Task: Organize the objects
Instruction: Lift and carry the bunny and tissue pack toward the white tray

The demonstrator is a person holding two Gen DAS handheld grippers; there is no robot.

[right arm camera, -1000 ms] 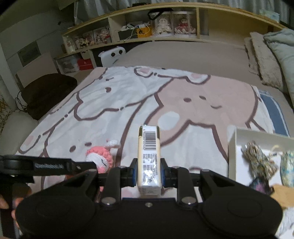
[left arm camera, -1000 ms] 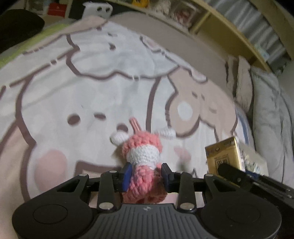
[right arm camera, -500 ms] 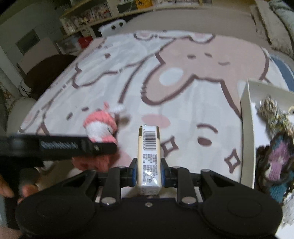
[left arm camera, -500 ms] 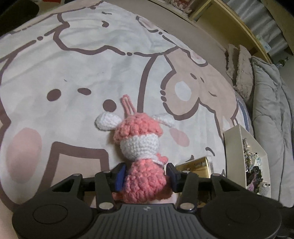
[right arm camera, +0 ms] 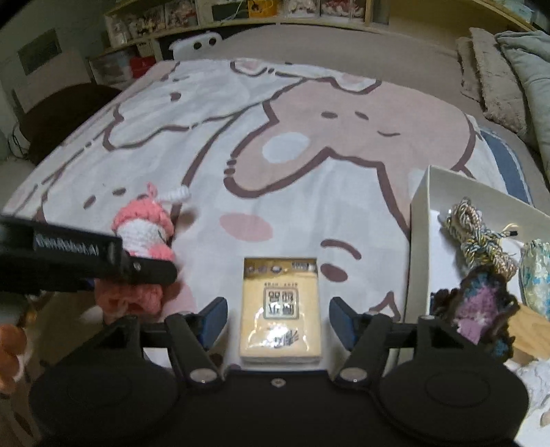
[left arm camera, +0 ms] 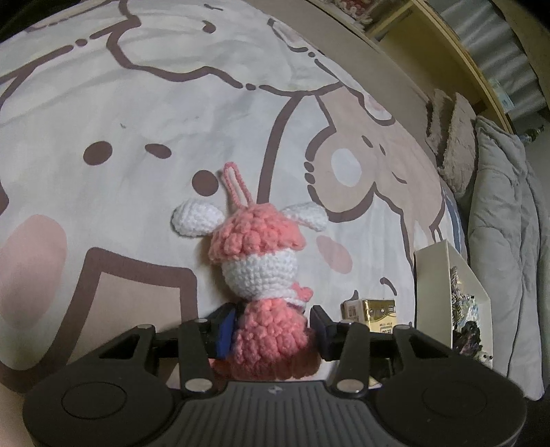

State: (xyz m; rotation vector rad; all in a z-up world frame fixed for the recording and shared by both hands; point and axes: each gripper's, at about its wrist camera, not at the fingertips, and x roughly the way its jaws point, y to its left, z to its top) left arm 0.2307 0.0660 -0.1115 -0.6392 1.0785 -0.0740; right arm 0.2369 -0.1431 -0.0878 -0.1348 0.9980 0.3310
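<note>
My left gripper (left arm camera: 271, 330) stands around the body of a pink and white crochet doll (left arm camera: 261, 261) lying on the cartoon blanket (left arm camera: 137, 120); its pads look slightly apart from the yarn. The doll also shows in the right wrist view (right arm camera: 144, 233), behind the left gripper's black body (right arm camera: 86, 261). My right gripper (right arm camera: 278, 319) is open wide, and a yellow card pack (right arm camera: 281, 311) lies flat on the blanket between its fingers. The pack also shows in the left wrist view (left arm camera: 371, 311).
A white open box (right arm camera: 421, 220) sits on the bed at the right, holding a braided cord (right arm camera: 477, 237), a dark crochet piece (right arm camera: 481, 309) and a pale pouch (right arm camera: 536, 271). Pillows (right arm camera: 498, 79) lie far right; shelves (right arm camera: 240, 13) line the back.
My right gripper opened and let go of the card pack, which now lies flat on the blanket. My left gripper's jaws widened around the doll, which rests on the blanket.
</note>
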